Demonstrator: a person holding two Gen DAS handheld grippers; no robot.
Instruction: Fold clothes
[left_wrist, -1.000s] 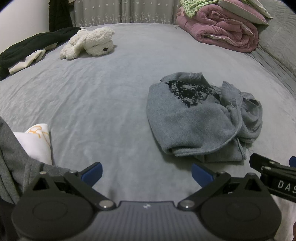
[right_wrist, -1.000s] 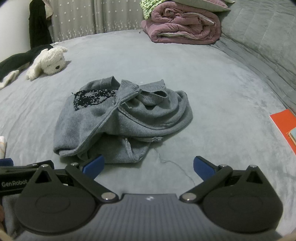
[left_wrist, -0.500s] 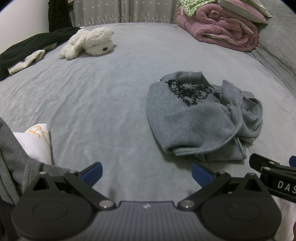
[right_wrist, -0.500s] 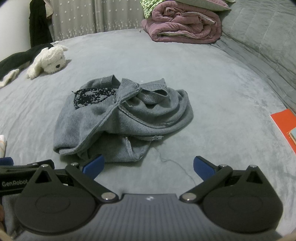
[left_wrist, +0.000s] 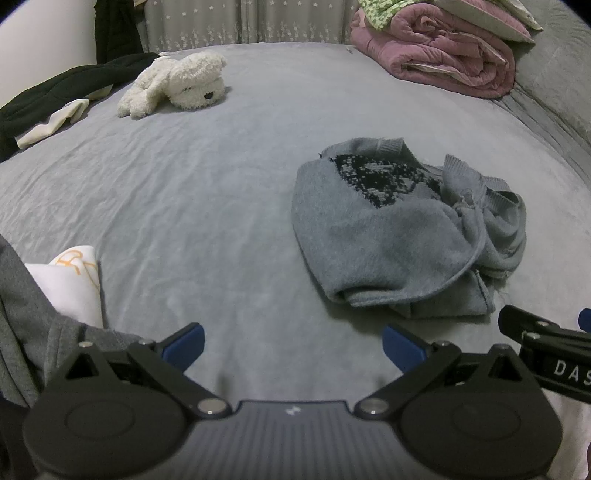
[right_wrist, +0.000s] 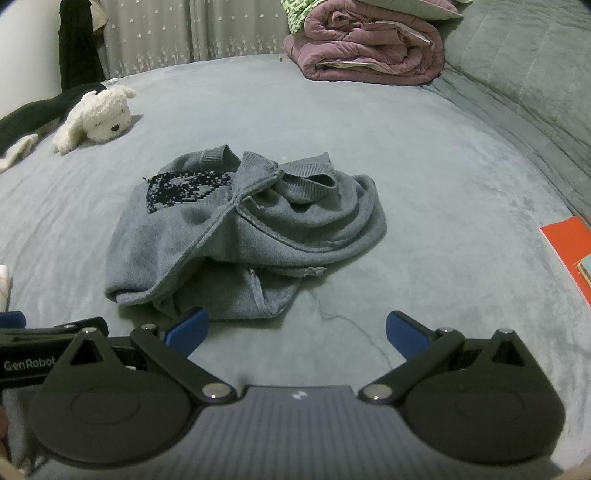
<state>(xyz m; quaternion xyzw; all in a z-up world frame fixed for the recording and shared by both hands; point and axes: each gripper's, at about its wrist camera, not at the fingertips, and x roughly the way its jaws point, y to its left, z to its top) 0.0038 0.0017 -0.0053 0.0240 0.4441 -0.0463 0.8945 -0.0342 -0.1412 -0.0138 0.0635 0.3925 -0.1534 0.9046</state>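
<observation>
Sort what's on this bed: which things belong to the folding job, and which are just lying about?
Job:
- crumpled grey sweater
- left gripper, open
- right gripper, open

Lying about:
- white plush dog
- rolled pink quilt
- black garment
- orange book
- white folded cloth

"DAS" in white on the right gripper body, "GenRobot" on the left gripper body
</observation>
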